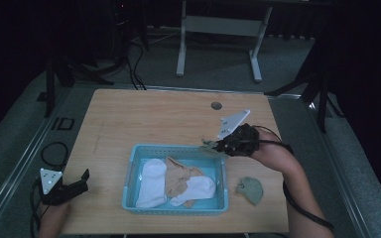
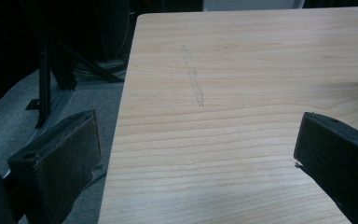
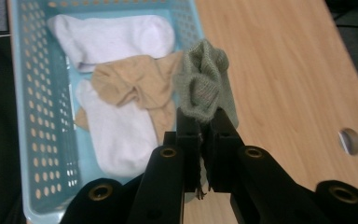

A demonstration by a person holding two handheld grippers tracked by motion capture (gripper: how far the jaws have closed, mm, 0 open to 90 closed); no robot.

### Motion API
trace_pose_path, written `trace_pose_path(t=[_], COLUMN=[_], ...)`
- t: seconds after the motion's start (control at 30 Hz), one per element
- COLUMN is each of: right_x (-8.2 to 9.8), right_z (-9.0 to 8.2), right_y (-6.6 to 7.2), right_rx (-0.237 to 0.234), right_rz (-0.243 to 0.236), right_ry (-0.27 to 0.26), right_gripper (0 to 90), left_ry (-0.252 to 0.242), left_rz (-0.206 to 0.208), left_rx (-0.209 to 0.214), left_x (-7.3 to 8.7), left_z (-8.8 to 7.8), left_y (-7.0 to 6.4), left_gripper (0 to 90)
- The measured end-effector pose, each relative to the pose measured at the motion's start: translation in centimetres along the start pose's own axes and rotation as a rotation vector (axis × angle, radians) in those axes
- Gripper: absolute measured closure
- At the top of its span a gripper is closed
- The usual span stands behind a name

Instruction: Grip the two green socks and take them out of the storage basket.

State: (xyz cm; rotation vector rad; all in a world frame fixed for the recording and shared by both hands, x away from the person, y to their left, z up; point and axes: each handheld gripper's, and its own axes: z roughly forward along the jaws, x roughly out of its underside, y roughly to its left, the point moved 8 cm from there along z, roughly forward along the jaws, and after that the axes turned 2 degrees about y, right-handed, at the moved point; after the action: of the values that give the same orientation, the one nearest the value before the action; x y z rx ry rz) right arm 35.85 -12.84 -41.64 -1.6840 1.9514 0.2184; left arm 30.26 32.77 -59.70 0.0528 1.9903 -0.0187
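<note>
My right gripper is shut on a grey-green sock and holds it in the air over the far right corner of the blue basket. In the right gripper view the sock bunches up above the jaw tips. Inside the basket lie two white socks and a tan sock. A second grey-green sock lies on the table to the right of the basket. At the table's near left edge, my left gripper is open, nothing between its pads.
The wooden table has a round cable hole at the far right. A desk frame stands on the floor beyond the table, with dark stands on both sides.
</note>
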Motion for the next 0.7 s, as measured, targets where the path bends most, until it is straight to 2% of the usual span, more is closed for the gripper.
trace_pose_path(t=[0.17,0.43,0.7], right_x=[1.4,4.2,7.5], right_z=[-1.2,-2.6,-2.7], right_y=[-1.0,-2.7,-3.8], right_rx=[0.024,0.059,0.092], right_rz=[0.031,0.106,0.185], right_ry=[-0.002,-0.008,-0.011], right_gripper=[85.1,85.1,85.1], left_ry=[0.001,0.001,0.000], left_rz=[0.000,0.002,0.001], left_rx=[0.001,0.001,0.001], left_x=[0.0,0.0,0.0], left_z=[0.0,0.0,0.0], left_y=[0.0,0.0,0.0], left_gripper=[0.4,0.3,0.3])
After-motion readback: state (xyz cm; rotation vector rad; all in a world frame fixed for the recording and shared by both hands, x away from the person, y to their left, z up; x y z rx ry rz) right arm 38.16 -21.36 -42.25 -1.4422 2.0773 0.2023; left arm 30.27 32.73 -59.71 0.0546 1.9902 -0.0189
